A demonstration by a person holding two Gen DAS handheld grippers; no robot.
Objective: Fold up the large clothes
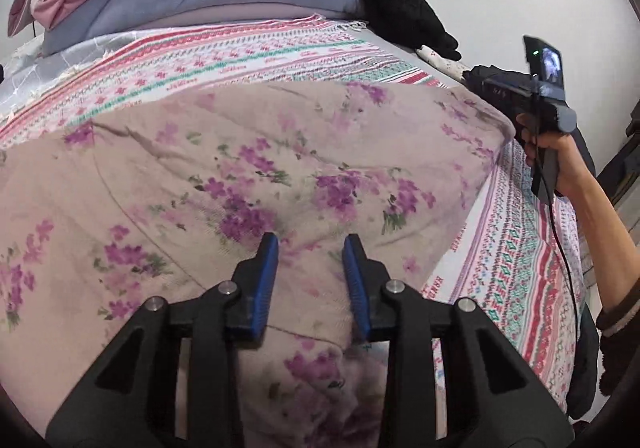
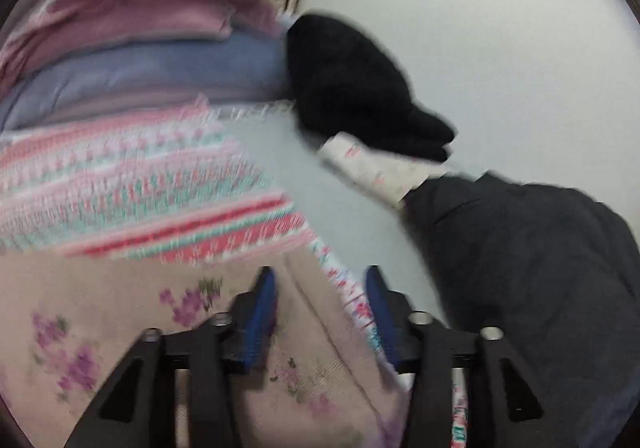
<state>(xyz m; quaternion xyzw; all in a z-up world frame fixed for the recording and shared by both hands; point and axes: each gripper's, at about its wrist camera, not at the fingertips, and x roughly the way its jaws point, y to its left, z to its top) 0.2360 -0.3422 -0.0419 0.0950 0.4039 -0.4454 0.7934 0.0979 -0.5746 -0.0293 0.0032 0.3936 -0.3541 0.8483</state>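
Clearly soft and limp, the floral garment (image 1: 248, 183): likely to sag and drape wherever lifted, light for its spread, not fragile, prone to slipping out of a shallow pinch. Best taken at a hem or corner, with enough cloth gathered between the pads to hold; a grab in the middle would only bunch it up. Both edges probably needed together for an even fold.

Pale beige-pink in ground colour, scattered with purple flower sprays and small green leaves, creased in a few long lines, with a seam curving down one side. Spread flat on the bed, on top of the striped patterned bedspread (image 1: 224, 55), which shows beyond the garment's far edge and off its right edge. Stacked bedding in pink and blue (image 1: 192, 3) well beyond the garment's far edge, a black soft item (image 1: 404, 11) past its far right corner, near the wall.

Left tool (image 1: 310, 248) over the garment's near part, blue pads apart with a strip of floral cloth showing between them; pressing on it or not, cannot tell. Right tool (image 2: 320, 284), seen blurred in its own view, jaws parted at the garment's right edge, pads not seen pressing on anything. Dark grey fabric (image 2: 540, 268) heaped to the right of that edge.
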